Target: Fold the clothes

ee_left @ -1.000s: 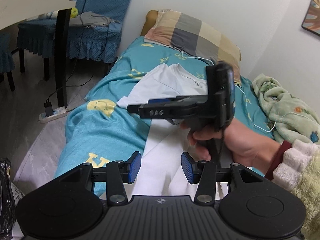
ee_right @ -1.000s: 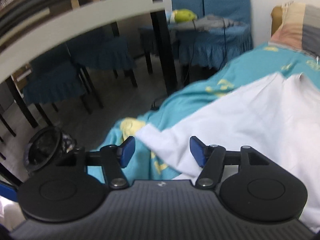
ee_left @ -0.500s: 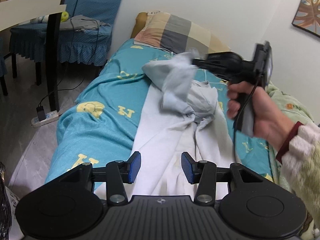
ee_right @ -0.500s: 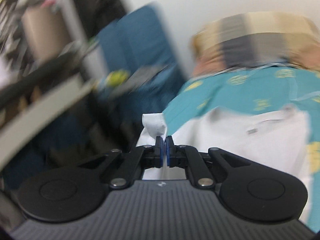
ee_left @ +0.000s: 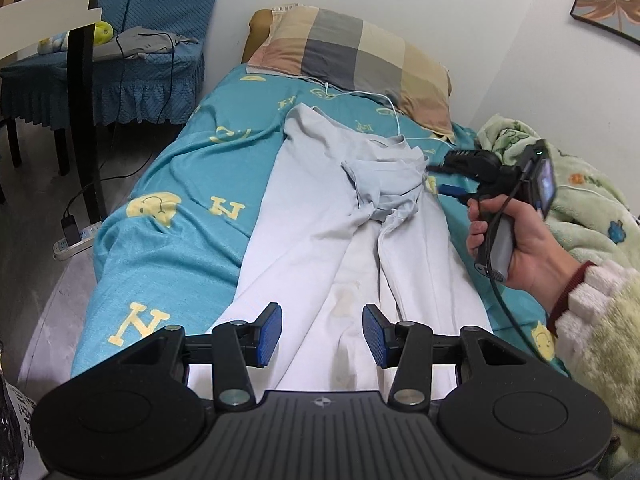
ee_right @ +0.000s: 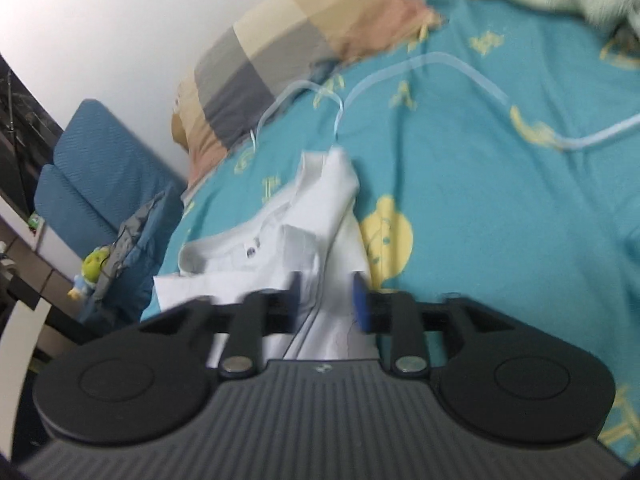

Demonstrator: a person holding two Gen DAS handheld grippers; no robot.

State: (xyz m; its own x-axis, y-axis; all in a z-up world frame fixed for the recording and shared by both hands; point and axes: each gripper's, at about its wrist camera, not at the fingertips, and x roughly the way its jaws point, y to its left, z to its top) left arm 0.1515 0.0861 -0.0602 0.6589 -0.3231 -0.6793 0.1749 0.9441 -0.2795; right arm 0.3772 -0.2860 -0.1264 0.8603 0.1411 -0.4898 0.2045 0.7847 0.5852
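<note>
At far left of the left wrist view a chair [ee_left: 100,68] with a blue cover stands on the floor beside the bed [ee_left: 168,240], with a power strip [ee_left: 74,236] on the floor below it. The bed has a teal sheet printed with yellow letters and faces. The left gripper [ee_left: 322,334] hangs low over the near end of the shirt [ee_left: 320,216], its blue pads [ee_left: 269,334] spread wide apart with nothing between them. The shirt, white, lies lengthwise along the middle of the bed, one side turned in over the body and bunched in a loose heap near the collar end, toward the pillow [ee_left: 356,56]. A white cable [ee_left: 384,100] runs across the sheet from the pillow past the collar. To the right of the heap the right gripper [ee_left: 442,180], held in the right hand [ee_left: 516,248], sits just beside the bunched cloth, its fingers parted and empty. A green blanket [ee_left: 576,200] lies at far right by the wall.

In the blurred right wrist view the chair [ee_right: 100,200] is at left and the pillow [ee_right: 296,48] above. The shirt [ee_right: 304,232] lies crumpled ahead of the right gripper [ee_right: 325,304], whose pads stand apart over the cloth without clamping it. The cable [ee_right: 440,64] loops over the sheet to the right
</note>
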